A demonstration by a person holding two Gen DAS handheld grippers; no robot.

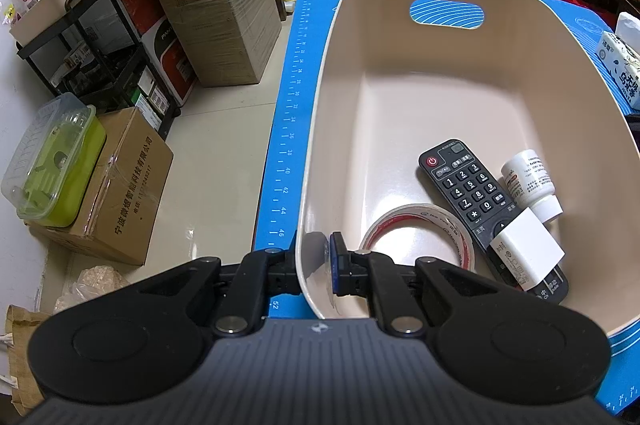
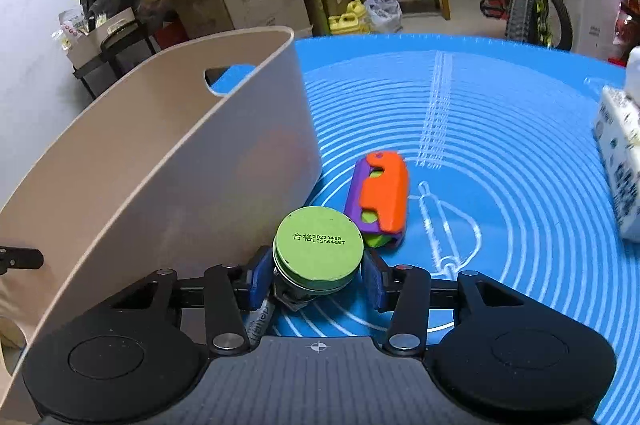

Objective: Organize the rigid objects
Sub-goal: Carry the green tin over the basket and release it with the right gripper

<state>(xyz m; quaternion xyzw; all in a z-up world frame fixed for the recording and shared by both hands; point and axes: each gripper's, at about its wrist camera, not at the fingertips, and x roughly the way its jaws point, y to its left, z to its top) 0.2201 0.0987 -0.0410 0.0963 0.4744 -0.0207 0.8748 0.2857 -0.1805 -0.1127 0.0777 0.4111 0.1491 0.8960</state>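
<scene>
**Left tongs clamping the bin wall, right tongs around a green-capped jar**

The left gripper [image 1: 316, 265] is biting down on the near wall of the beige bin [image 1: 320, 129], one finger outside, the blue pad inside, clenched tight on the plastic rim. The bin is sitting on the blue mat [image 1: 286, 129], near its left edge.

Inside the bin, things are piling up in the near right corner. The black remote [image 1: 464, 189] is lying flat on the floor of the bin. A white charger block [image 1: 528, 253] is resting on top of the remote's lower end. A small white bottle [image 1: 530, 185] is lying on its side, just beside the remote, touching the charger block or very close to it. A roll of clear tape [image 1: 420, 237] is leaning just left of the remote, near the clamped wall.

Over in the right wrist view, the right gripper [image 2: 318, 277] is sitting around a small jar with a green lid [image 2: 318, 249], blue pads on either side of it. The left pad is looking snug against the jar; whether the right pad is pressing I cannot tell, so a firm grasp is not certain. The jar is standing on the mat, just outside the bin's wall [image 2: 180, 165].

Just beyond the jar, an orange and purple toy [image 2: 380, 197] is lying on the mat, close to the bin's corner. A white printed packet [image 2: 618, 177] is sitting well apart at the right edge.
</scene>
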